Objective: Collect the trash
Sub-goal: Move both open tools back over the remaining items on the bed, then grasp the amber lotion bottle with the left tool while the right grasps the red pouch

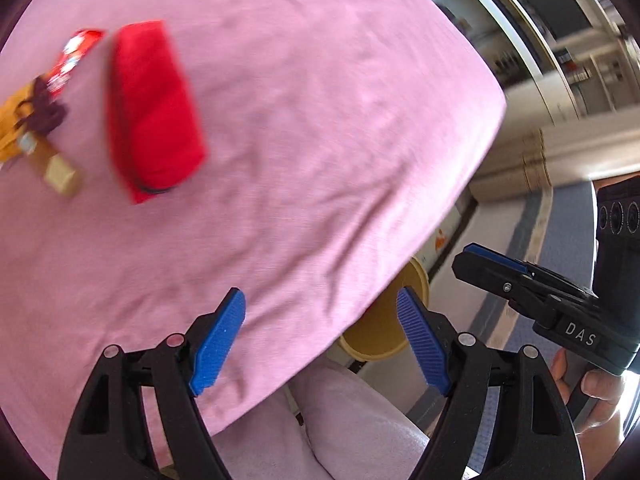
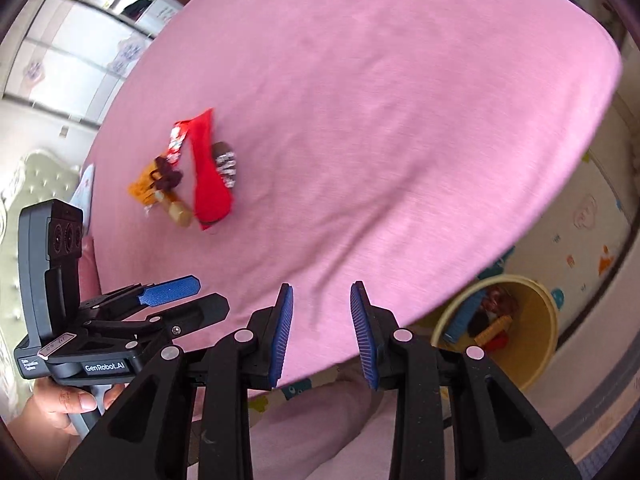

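Note:
Trash lies in a small heap on the pink bed sheet (image 2: 400,120): a red pouch (image 2: 208,184), a red wrapper (image 2: 178,140), a brown wrapper (image 2: 226,164), an orange wrapper (image 2: 144,186) and a gold piece (image 2: 180,212). The left wrist view shows the red pouch (image 1: 152,108), red wrapper (image 1: 76,56), orange wrapper (image 1: 16,128) and gold piece (image 1: 62,174) at upper left. My left gripper (image 1: 320,298) hangs open over the bed's near edge, empty. My right gripper (image 2: 322,288) also stands open and empty, jaws narrower. Both are well short of the heap.
A yellow bin (image 2: 536,320) stands on the floor beside the bed, with several wrappers inside; its rim (image 1: 420,280) shows past the bed edge. A patterned floor mat (image 2: 580,240), white cabinets (image 2: 72,40) and a tufted headboard (image 2: 44,176) surround the bed. Pale pink fabric (image 1: 360,420) lies below the grippers.

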`<state>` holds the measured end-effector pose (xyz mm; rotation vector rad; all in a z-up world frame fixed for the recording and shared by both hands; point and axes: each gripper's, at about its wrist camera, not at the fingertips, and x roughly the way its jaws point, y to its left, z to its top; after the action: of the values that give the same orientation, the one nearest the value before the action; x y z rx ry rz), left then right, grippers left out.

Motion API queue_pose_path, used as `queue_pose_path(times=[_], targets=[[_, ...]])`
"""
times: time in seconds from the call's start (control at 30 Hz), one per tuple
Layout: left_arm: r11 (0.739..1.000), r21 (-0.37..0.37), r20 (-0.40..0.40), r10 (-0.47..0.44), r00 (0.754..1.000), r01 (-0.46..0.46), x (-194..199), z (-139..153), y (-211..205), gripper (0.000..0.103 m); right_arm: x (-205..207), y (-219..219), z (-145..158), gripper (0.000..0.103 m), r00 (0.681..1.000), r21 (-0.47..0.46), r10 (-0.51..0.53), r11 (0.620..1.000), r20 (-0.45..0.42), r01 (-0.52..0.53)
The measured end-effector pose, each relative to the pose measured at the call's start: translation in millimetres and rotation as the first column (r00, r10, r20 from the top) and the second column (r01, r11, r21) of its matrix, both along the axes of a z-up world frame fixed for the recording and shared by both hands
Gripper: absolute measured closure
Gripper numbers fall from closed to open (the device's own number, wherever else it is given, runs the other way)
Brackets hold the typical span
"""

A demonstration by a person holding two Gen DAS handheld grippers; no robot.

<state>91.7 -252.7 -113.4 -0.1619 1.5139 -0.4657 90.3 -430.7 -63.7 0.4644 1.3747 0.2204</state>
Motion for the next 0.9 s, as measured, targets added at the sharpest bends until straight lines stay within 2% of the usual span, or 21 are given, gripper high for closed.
queue_pose_path(times=[0.13,0.27,0.4,0.6,0.73,0.9], targets=[[0.993,-0.003,0.003,0.12,0.993,-0.12,8.0,3.7,54.1,0.026,24.5,46.3,8.0,0.072,0.997,0.004,0.075,0.997,0.023,-0.075],[0.979,-0.001,0.017,0.203,0.979,-0.203,15.2,7.2,97.6,0.026,47.4,82.1,14.8,0.072,0.988,-0.004,0.142,0.99,0.053,-0.142],[0.954,0.0,0.027,0.3,0.953,-0.3,25.3,7.9,134.7,0.025,71.8,106.3,11.7,0.072,0.979,-0.031,0.194,0.981,0.058,-0.192],[0.916,0.008,0.026,0.401,0.916,-0.401,41.9,1.2,160.2,0.025,114.7,130.4,0.5,0.072,0.962,-0.028,0.267,0.964,0.058,-0.266],[0.887,0.016,0.022,0.461,0.887,-0.461,58.1,-6.6,172.8,0.024,148.2,140.6,-17.5,0.072,0.95,-0.024,0.311,0.95,0.035,-0.31],[0.853,0.04,-0.014,0.521,0.854,-0.52,79.3,-28.2,179.3,0.023,182.4,146.5,-37.7,0.072,0.942,-0.013,0.335,0.942,0.0,-0.335]])
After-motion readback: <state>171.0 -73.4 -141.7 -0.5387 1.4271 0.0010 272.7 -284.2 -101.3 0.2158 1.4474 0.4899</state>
